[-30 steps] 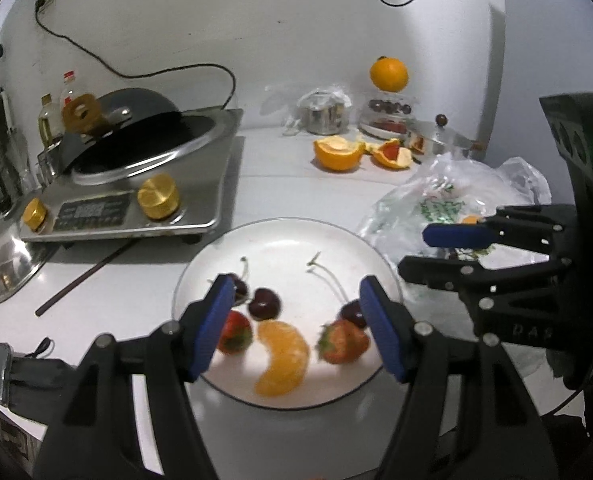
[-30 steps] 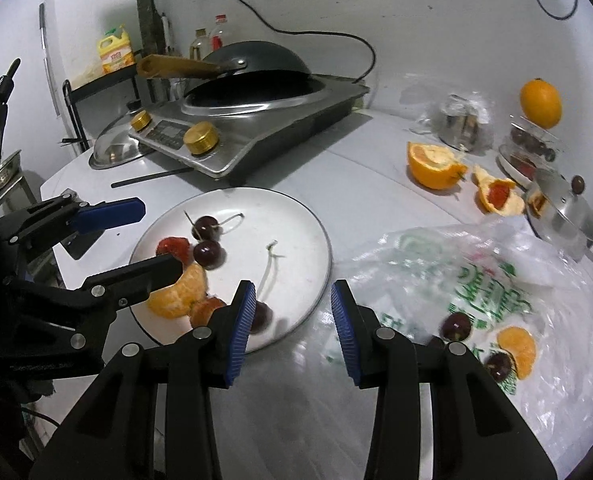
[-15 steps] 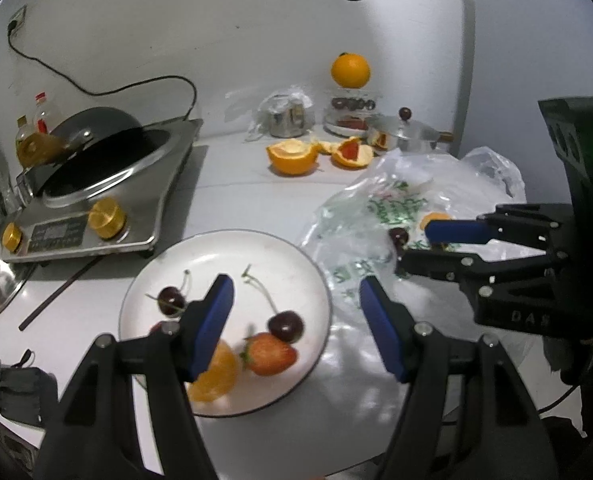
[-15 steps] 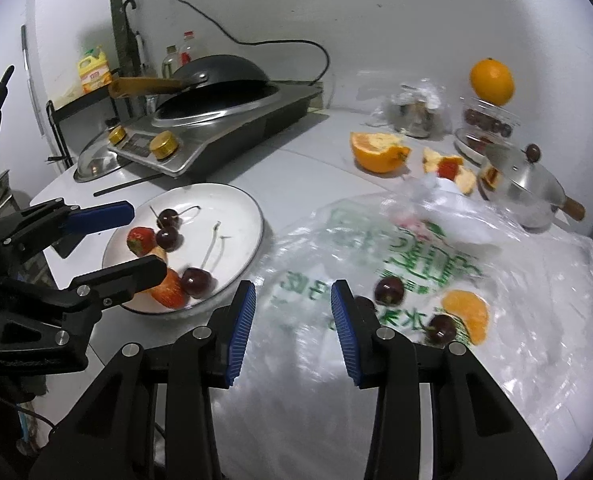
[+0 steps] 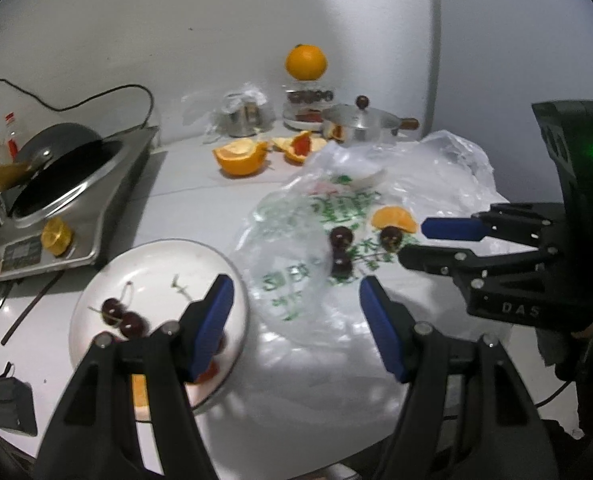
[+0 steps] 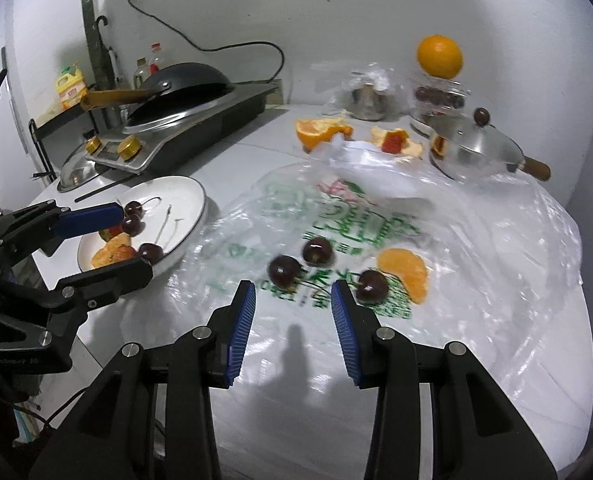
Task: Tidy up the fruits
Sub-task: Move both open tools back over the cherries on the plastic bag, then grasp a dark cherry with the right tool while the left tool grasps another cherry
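Right gripper (image 6: 292, 312), jaws apart and empty, hangs over the plastic bag (image 6: 496, 240), where three cherries (image 6: 284, 271) and an orange segment (image 6: 406, 270) lie at its twelve o'clock. Left gripper (image 5: 292, 308) is wide, also empty. Next likely a cherry pickup for the plate (image 6: 188, 192) at ten o'clock.

Dimly lit, with a cool bluish cast in both views. Lit from above and behind, judging by the gripper's shadow thrown forward onto the plastic bag (image 6: 436, 232). Broken glare scattered over the bag's wrinkles; a soft sheen on the white plate (image 6: 184, 196). Strongly bowed by the fisheye lens, with black vignetting in every corner. Softly smeared overall, most at the edges; print on the bag unreadable. Grainy in the darker parts.
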Demonstrator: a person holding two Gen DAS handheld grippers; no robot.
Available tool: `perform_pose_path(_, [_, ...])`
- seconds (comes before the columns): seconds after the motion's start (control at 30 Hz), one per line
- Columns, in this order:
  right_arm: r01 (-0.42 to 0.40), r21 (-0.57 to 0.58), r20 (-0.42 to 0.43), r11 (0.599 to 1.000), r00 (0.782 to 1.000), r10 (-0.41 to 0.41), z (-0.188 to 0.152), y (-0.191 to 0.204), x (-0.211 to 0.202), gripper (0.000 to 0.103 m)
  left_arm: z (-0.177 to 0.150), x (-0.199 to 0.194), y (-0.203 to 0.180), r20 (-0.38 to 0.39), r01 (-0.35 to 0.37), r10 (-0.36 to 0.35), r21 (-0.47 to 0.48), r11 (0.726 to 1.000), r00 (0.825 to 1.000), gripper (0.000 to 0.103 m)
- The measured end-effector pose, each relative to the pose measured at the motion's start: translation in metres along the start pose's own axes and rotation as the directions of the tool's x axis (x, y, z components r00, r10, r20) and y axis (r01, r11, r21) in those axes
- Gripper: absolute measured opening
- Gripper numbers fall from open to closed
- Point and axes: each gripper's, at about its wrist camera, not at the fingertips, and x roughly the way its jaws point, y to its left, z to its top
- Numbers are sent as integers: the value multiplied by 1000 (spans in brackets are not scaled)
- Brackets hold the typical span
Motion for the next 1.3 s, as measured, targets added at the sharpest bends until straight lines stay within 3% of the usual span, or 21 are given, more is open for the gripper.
perform_pose_path(0.67, [17, 67, 6, 998, 1000, -17, -22, -56, -7, 42, 4, 52, -57, -80, 120, -114, 70, 990, 990, 66])
perform_pose_path(1.3, [-13, 67, -9, 998, 1000, 14, -20, -70, 14, 40, 4, 102, -47, -157, 76, -53, 144, 987, 986, 64])
